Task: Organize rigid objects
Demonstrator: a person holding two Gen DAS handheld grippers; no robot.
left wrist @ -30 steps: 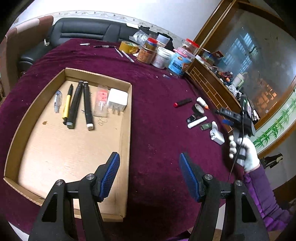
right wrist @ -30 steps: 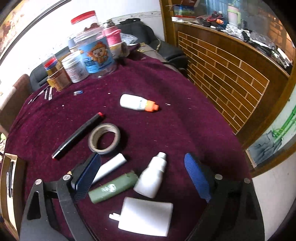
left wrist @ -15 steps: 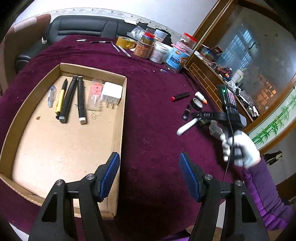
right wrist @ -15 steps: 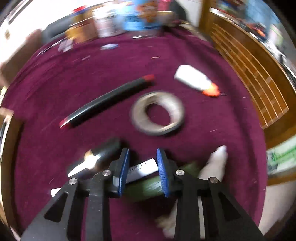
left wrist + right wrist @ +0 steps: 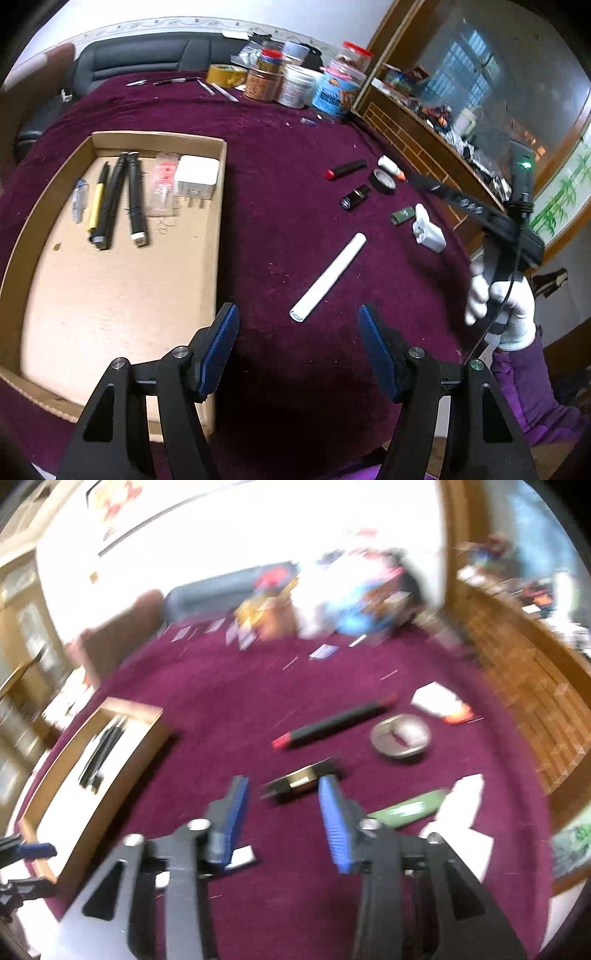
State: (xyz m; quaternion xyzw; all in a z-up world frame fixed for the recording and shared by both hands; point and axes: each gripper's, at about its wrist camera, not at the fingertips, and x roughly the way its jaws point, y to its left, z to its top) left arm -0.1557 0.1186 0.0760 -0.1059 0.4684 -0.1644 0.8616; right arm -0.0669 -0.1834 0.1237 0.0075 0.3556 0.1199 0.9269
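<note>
A white tube (image 5: pixel 328 277) lies loose on the maroon cloth, just ahead of my open, empty left gripper (image 5: pixel 298 345). A cardboard tray (image 5: pixel 110 280) at the left holds pens, a white charger (image 5: pixel 196 176) and a clear packet. My right gripper (image 5: pixel 282 821) is open and empty, blurred by motion; part of the white tube (image 5: pixel 240 856) shows below its left finger. A black-and-gold lipstick (image 5: pixel 299 779) lies just past its fingertips. The right gripper also shows at the right edge of the left wrist view, held in a white glove (image 5: pixel 498 306).
On the cloth at the right lie a black marker with red cap (image 5: pixel 345 169), a tape roll (image 5: pixel 384 181), a small white bottle (image 5: pixel 391 167), a green lighter (image 5: pixel 402 215) and a white adapter (image 5: pixel 426 230). Jars (image 5: pixel 295 86) stand at the back. A wooden cabinet (image 5: pixel 424 147) borders the right side.
The right gripper carried the white tube toward the tray, opened and let it go; the tube now lies on the cloth in front of my left gripper. The left gripper stays open.
</note>
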